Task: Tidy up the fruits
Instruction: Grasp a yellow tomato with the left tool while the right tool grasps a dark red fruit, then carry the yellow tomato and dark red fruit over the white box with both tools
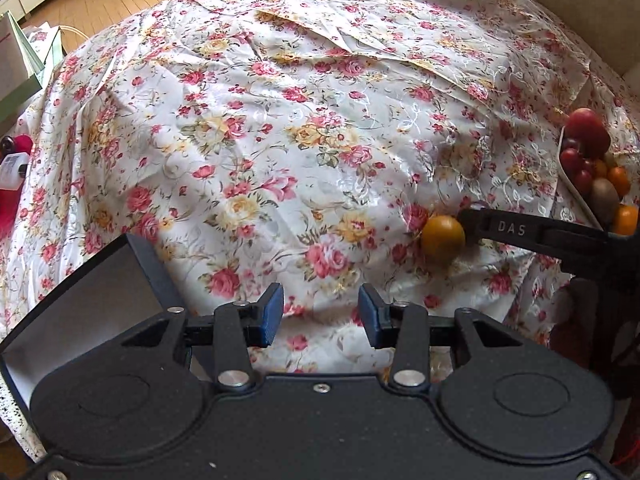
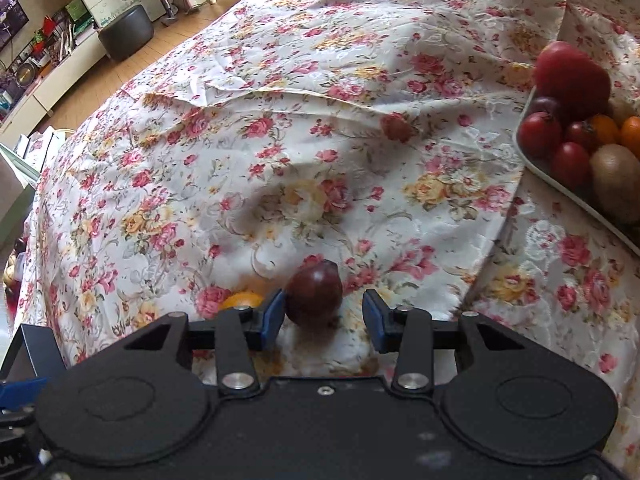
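**With most fruit on the tray, 2 pieces remain on the cloth**

While a dark plum sits on the cloth between the right gripper's parted fingers, it is not yet gripped: the left pad touches or nearly touches it, and a clear gap separates it from the right pad. An orange lies just beside it on the cloth, next to the right gripper's dark finger as seen from the left camera. The left gripper hovers above the cloth with its fingers wide apart, holding nothing.

The tray, white and shallow, sits off to the right and already holds a large red fruit, several small red ones, a few oranges and a brown kiwi. Judging from this, the sorting looks mostly done, with the plum and orange left to move.

The table is covered by a creased white tablecloth printed with pink and yellow roses. Beyond it is a wooden floor, a dark round stool, low cabinets and a drawing on the wall.
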`<control>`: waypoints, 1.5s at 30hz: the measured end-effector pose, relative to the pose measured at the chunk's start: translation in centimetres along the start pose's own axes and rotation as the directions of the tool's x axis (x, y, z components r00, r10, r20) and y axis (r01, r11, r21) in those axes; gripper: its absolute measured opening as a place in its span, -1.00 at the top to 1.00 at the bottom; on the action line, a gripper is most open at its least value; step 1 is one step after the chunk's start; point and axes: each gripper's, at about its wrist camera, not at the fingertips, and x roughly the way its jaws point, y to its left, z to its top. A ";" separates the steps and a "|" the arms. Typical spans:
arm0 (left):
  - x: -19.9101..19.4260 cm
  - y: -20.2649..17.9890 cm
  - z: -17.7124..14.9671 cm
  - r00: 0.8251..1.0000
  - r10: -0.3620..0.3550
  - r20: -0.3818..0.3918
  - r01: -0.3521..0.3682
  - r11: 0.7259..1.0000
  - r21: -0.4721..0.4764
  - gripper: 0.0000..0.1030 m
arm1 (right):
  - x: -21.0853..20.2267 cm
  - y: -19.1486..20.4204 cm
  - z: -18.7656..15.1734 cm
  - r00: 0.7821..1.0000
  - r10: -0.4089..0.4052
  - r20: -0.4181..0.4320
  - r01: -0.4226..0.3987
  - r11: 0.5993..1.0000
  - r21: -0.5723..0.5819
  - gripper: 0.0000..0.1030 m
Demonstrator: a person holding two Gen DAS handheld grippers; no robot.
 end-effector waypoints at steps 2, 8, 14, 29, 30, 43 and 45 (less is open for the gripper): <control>0.6 -0.3 0.1 1.000 -0.013 -0.005 0.013 1.000 -0.004 0.03 | 0.8 0.2 0.2 1.000 0.003 -0.020 -0.003 1.000 0.005 0.24; 1.9 -2.5 0.0 0.998 -0.058 0.005 0.058 0.998 0.002 0.04 | -0.4 -0.9 -0.1 1.000 0.010 0.004 -0.011 1.000 0.015 0.33; 1.7 -6.5 0.5 0.990 -0.083 0.114 0.078 0.996 0.049 0.04 | -3.3 -4.5 -1.3 0.998 -0.035 0.050 0.033 0.999 0.039 0.32; 7.3 -11.4 0.9 0.998 0.046 0.046 -0.049 0.996 0.070 0.03 | -7.5 -9.0 -6.0 0.991 -0.041 0.126 0.039 0.999 0.018 0.32; 7.6 -11.4 0.9 0.998 0.051 0.043 -0.053 0.997 0.058 0.03 | -7.6 -8.9 -6.1 0.991 -0.042 0.129 0.040 0.999 0.012 0.32; 2.5 -6.9 -1.3 0.999 0.044 -0.006 -0.045 0.998 -0.040 0.12 | -10.5 -5.2 -8.1 0.995 0.037 0.098 -0.031 0.998 -0.058 0.32; 0.7 -5.2 -2.3 0.999 0.047 -0.002 -0.047 0.998 -0.050 0.12 | -11.3 -4.2 -8.4 0.994 0.063 0.088 -0.057 0.996 -0.068 0.32</control>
